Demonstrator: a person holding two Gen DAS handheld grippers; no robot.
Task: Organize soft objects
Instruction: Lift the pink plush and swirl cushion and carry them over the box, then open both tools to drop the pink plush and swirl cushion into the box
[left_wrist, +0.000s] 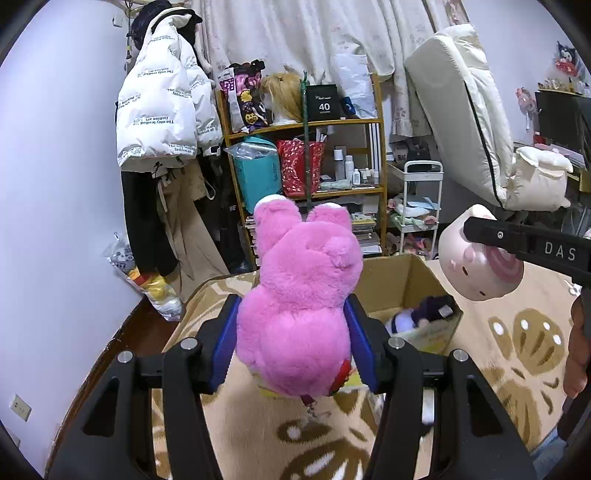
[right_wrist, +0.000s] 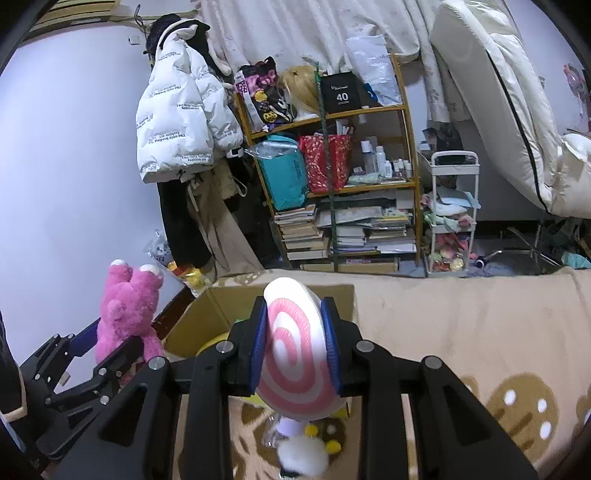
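Note:
A fluffy pink plush bear (left_wrist: 299, 295) sits squeezed between the blue pads of my left gripper (left_wrist: 291, 339), lifted above the beige blanket. The same pink plush bear (right_wrist: 127, 314) shows at the left of the right wrist view, in the left gripper (right_wrist: 110, 350). My right gripper (right_wrist: 295, 341) is shut on a pale pink plush with a pink-and-white swirl (right_wrist: 295, 350); in the left wrist view that swirl plush (left_wrist: 480, 258) hangs at the right in the right gripper (left_wrist: 524, 251). An open cardboard box (left_wrist: 402, 280) stands beyond both, with a purple-and-white soft toy (left_wrist: 421, 314) inside.
The beige patterned blanket (right_wrist: 461, 325) covers the bed surface. Small toys, white and yellow (right_wrist: 306, 446), lie under the right gripper. A cluttered wooden shelf (right_wrist: 332, 166), hung jackets (right_wrist: 184, 118) and a white trolley (right_wrist: 450, 214) stand behind. A person's hand (left_wrist: 576, 350) shows at the right edge.

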